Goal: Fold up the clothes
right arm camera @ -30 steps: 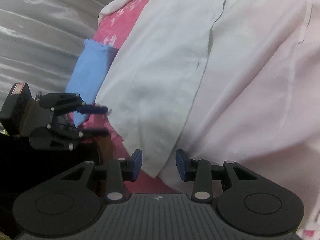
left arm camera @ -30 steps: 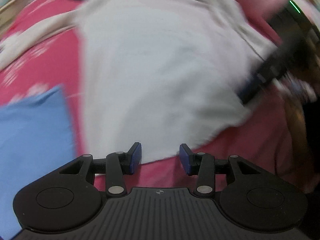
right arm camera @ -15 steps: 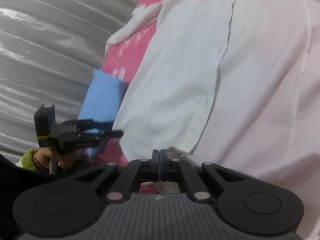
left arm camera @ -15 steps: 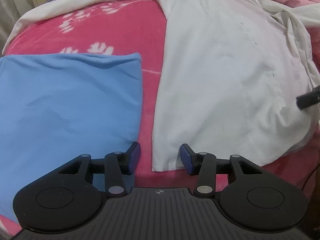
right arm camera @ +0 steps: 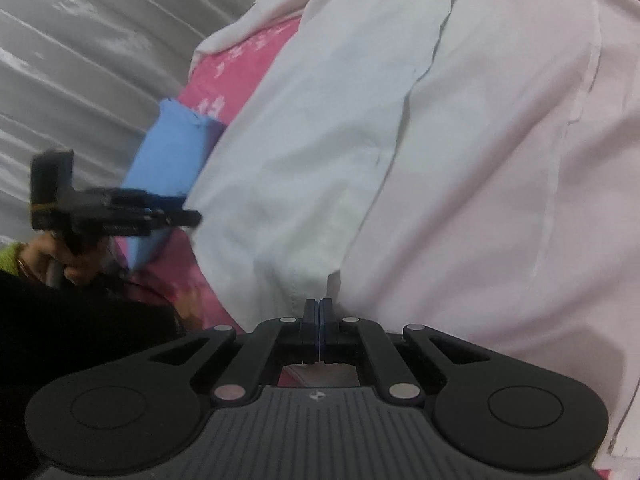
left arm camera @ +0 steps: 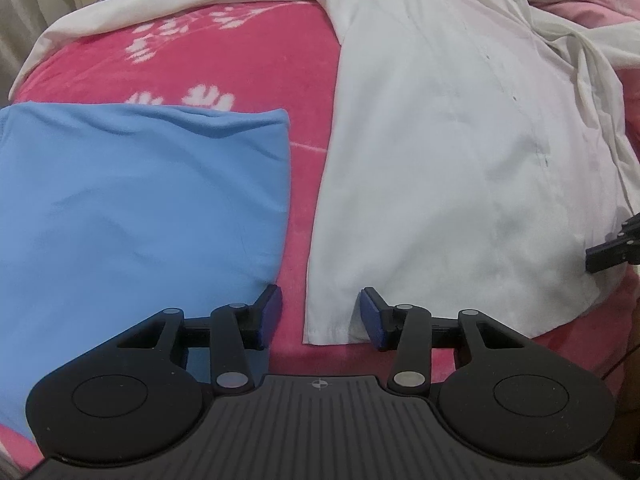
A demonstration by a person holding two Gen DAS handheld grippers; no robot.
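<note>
A white button-up shirt (left arm camera: 440, 160) lies spread on a pink floral blanket (left arm camera: 240, 60). My left gripper (left arm camera: 320, 316) hangs over the shirt's near left hem corner. Its jaws are closing with that corner between them, and the left pad still stands clear of the cloth. My right gripper (right arm camera: 319, 308) is shut on the shirt's (right arm camera: 320, 160) bottom hem, and the fabric bunches up at its tips. In the left wrist view the right gripper (left arm camera: 612, 250) shows at the shirt's right edge. The right wrist view shows the left gripper (right arm camera: 188, 216) at the shirt's far corner.
A folded blue garment (left arm camera: 140, 208) lies on the blanket just left of the shirt, close to my left gripper. A person's hand (right arm camera: 60, 256) holds the left gripper's handle. Grey curtains (right arm camera: 80, 60) hang beyond the bed's edge. A white sleeve (left arm camera: 160, 0) stretches across the top.
My right gripper went from open to shut on the shirt's hem and pulled the cloth up a little. My left gripper swung to the shirt's near left corner, its jaws slightly narrower.
</note>
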